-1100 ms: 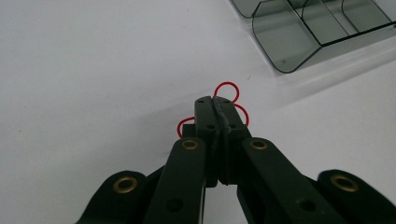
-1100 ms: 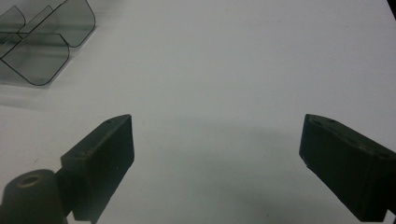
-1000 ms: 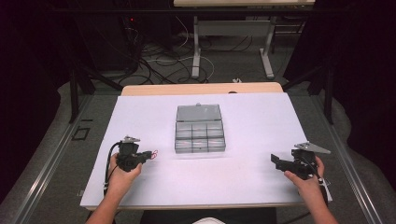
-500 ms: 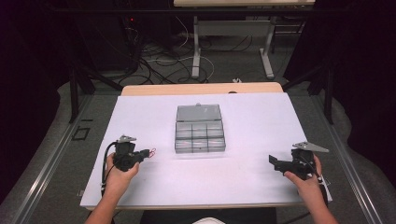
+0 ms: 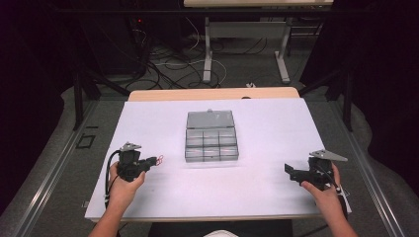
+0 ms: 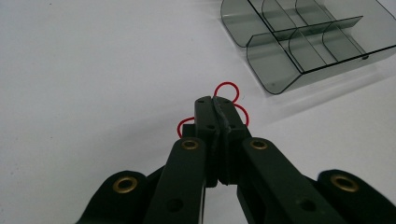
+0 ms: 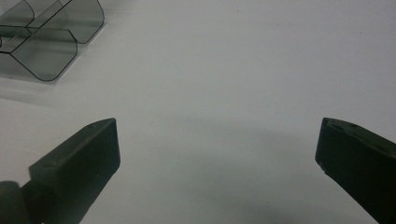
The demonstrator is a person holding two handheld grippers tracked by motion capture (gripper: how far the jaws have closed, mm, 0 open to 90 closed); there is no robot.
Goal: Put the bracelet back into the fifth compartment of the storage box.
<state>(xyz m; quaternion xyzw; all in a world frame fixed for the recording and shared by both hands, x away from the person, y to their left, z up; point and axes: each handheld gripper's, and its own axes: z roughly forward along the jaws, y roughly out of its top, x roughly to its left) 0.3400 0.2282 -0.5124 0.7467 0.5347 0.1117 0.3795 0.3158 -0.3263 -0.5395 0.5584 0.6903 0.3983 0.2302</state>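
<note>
Since a second ago, right gripper has slid slightly nearer the person, jaws spread wide; left gripper clenches red rubber bands near the clear compartment box.

A compartment box sits on the table near its middle, its open lid lying behind it. The left gripper lies left of and nearer than the box, apart from it, with thin wire loops pinched at its tip. The right gripper lies right of the box, near the table's front edge, well apart from it
</note>
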